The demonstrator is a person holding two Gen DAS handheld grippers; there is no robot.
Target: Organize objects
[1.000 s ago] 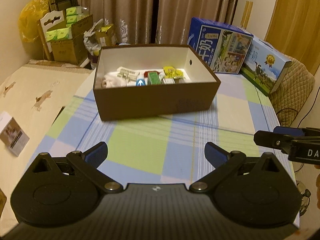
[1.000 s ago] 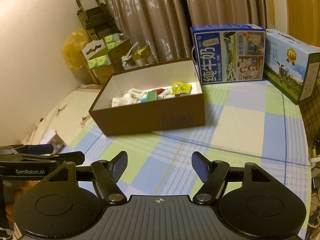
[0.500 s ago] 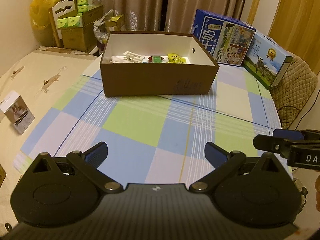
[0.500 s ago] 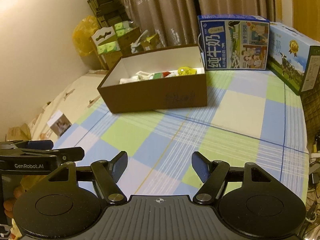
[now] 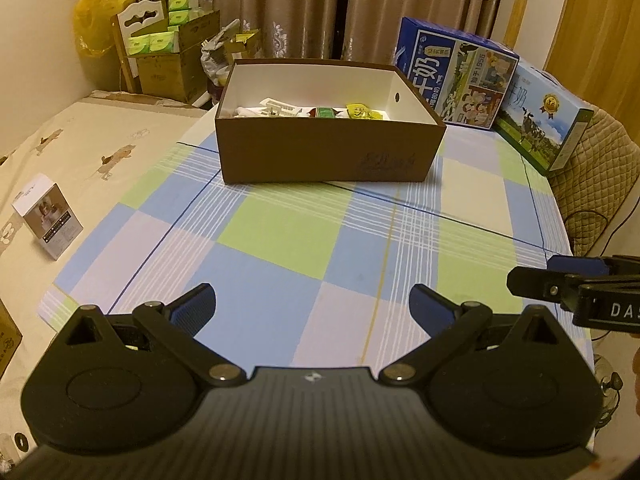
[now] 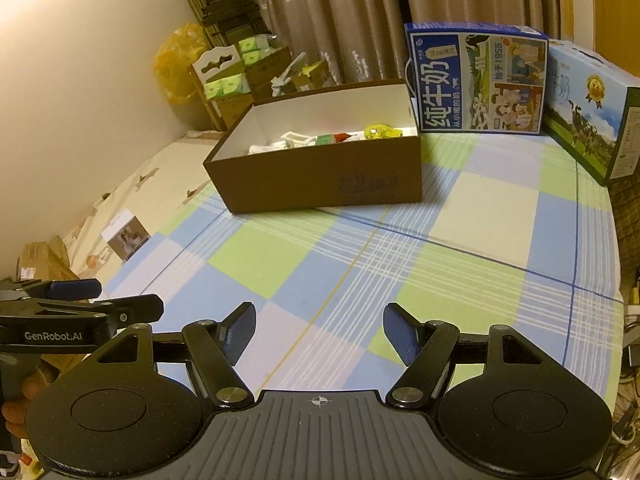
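Both grippers' fingers were spread wide and held nothing. Left gripper (image 5: 312,300) and right gripper (image 6: 319,328) hung side by side above the near edge of the checked cloth (image 5: 280,240), each visible at the margin of the other's view.

No loose item lay on the cloth between the fingers and the box (image 5: 328,152). The small items (image 5: 304,111) (a white piece, a green packet, a yellow packet) rested inside the box against its far wall. Judged from this, the sorting looked complete or nearly so, and the step in hand was a retreat or a check of the layout.

Recommended practice: keep both sets of fingers apart and clear of the cloth, keep the grippers from touching each other, and confirm that nothing remains outside the box before closing out.

Relative position: the box stood well ahead of both grippers, centred for the left one and slightly left of centre for the right one (image 6: 316,168). Two milk cartons (image 6: 476,80) stood behind and to the right of it. One small white box (image 5: 48,222) lay off the cloth, far left.
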